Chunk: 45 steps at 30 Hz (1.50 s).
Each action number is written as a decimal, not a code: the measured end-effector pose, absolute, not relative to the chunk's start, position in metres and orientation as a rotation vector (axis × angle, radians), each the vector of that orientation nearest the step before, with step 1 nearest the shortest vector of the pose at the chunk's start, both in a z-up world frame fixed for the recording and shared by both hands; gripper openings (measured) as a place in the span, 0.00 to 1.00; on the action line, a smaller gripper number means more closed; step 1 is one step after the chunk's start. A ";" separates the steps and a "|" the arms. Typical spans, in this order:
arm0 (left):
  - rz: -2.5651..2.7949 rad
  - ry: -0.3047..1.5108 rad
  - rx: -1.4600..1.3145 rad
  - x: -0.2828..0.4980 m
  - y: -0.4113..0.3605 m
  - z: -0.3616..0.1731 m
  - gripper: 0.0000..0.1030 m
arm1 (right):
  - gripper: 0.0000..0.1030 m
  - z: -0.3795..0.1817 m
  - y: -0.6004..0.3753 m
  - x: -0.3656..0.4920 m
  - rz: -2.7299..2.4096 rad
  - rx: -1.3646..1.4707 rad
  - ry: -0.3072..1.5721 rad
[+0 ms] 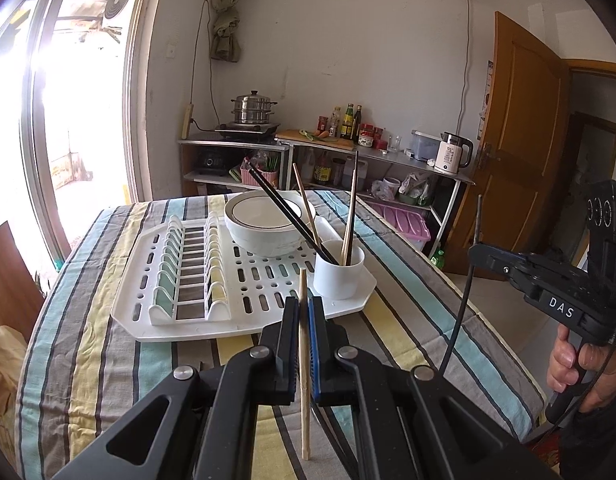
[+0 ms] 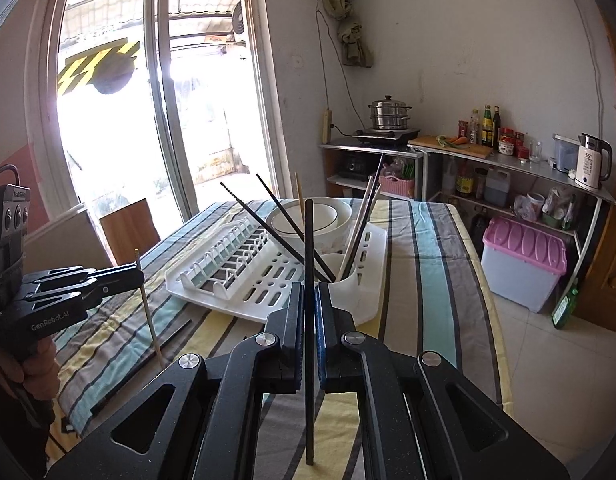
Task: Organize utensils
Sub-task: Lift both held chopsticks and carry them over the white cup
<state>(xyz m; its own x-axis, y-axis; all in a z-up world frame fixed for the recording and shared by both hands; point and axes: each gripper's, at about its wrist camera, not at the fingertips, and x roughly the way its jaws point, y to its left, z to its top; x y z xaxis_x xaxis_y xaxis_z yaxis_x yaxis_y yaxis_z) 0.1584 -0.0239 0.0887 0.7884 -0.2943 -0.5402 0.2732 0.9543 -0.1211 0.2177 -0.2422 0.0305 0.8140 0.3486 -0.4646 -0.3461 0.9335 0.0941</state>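
My left gripper [image 1: 304,305] is shut on a pale bamboo chopstick [image 1: 305,392], which stands nearly upright above the striped tablecloth. My right gripper [image 2: 309,293] is shut on a black chopstick [image 2: 309,360], also upright. Each gripper shows in the other's view: the right gripper [image 1: 479,249] with the black chopstick [image 1: 462,312], the left gripper [image 2: 139,274] with the bamboo chopstick [image 2: 150,320]. Just beyond both stands a white cup [image 1: 339,276] [image 2: 350,280] holding several black and pale chopsticks, on a white drying rack [image 1: 180,320] [image 2: 236,300]. Another black chopstick [image 2: 148,364] lies on the cloth.
A white bowl [image 1: 264,232] [image 2: 332,216] sits at the rack's far end. The table's right edge [image 1: 488,320] drops to a tiled floor with a purple-lidded bin [image 2: 524,264]. Steel shelves [image 2: 508,160] with bottles and a kettle line the far wall. A wooden chair [image 2: 128,228] stands left.
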 end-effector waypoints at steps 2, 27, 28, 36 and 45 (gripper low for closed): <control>-0.307 0.587 -0.034 0.157 -0.024 0.089 0.04 | 0.05 0.031 -0.243 0.216 0.370 0.006 0.494; -0.374 0.566 0.010 0.187 -0.042 0.128 0.04 | 0.05 0.058 -0.242 0.226 0.355 -0.010 0.441; -0.381 0.564 0.011 0.190 -0.044 0.130 0.04 | 0.05 0.060 -0.241 0.228 0.354 -0.009 0.439; -0.429 0.541 0.014 0.219 -0.064 0.151 0.04 | 0.05 0.074 -0.241 0.249 0.344 -0.008 0.410; -0.452 0.523 -0.011 0.260 -0.076 0.169 0.04 | 0.05 0.094 -0.240 0.279 0.340 -0.001 0.378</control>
